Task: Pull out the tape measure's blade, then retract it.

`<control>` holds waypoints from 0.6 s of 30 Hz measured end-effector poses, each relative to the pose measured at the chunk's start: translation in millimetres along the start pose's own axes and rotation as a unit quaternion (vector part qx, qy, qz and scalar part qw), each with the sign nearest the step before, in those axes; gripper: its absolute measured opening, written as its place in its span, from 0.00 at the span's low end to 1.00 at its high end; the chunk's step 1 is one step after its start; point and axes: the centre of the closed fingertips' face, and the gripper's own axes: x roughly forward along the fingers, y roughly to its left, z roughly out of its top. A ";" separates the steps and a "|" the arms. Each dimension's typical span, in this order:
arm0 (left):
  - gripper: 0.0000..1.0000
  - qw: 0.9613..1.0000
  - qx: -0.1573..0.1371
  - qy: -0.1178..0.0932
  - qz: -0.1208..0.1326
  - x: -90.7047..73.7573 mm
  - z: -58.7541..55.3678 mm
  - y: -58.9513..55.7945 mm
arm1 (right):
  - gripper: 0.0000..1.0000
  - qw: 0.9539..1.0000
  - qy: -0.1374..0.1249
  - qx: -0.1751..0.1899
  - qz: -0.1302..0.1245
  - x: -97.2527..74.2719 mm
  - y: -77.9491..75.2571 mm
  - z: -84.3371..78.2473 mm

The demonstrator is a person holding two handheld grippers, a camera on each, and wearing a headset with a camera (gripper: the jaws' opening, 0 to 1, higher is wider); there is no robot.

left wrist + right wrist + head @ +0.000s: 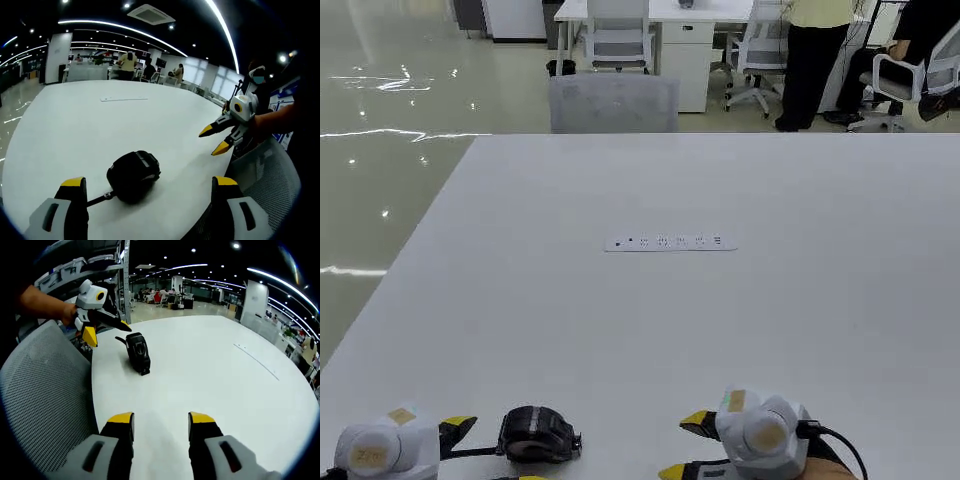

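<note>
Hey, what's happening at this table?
A person holds a gripper in each hand at a white table. A black tape measure lies on it, right in front of the left gripper, whose jaws are open. The right gripper, also open, is nearby, holding nothing. The blade is not pulled out yet.

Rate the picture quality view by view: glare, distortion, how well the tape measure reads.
Head view: glare streaks on the glossy floor, white table evenly lit, tape measure sharp. Left gripper view: fisheye bends the ceiling light strips; the tape measure is dark, with little detail. Right gripper view: the table's edge curves; the tape measure is small but crisp.
</note>
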 end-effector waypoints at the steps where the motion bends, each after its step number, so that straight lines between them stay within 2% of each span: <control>1: 1.00 1.000 0.001 0.002 0.004 -1.3 -0.6 1.7 | 0.44 1.000 -0.003 0.013 -0.006 -4.7 -2.8 -2.2; 7: 1.00 1.000 0.009 0.001 0.012 -9.3 -2.4 7.1 | 0.47 0.999 -0.011 0.037 -0.030 -35.8 -16.2 -21.2; 9: 1.00 1.000 0.005 0.002 0.016 -11.6 -3.5 10.0 | 0.50 0.997 -0.021 0.057 -0.040 -45.5 -20.6 -28.2; 15: 1.00 1.000 0.016 -0.005 0.011 -17.7 -7.9 10.4 | 0.63 0.996 -0.011 0.066 -0.057 -66.2 -24.4 -49.5; 18: 1.00 1.000 0.023 -0.001 0.012 -20.2 -10.9 12.9 | 0.69 0.995 -0.004 0.072 -0.070 -76.8 -31.1 -60.4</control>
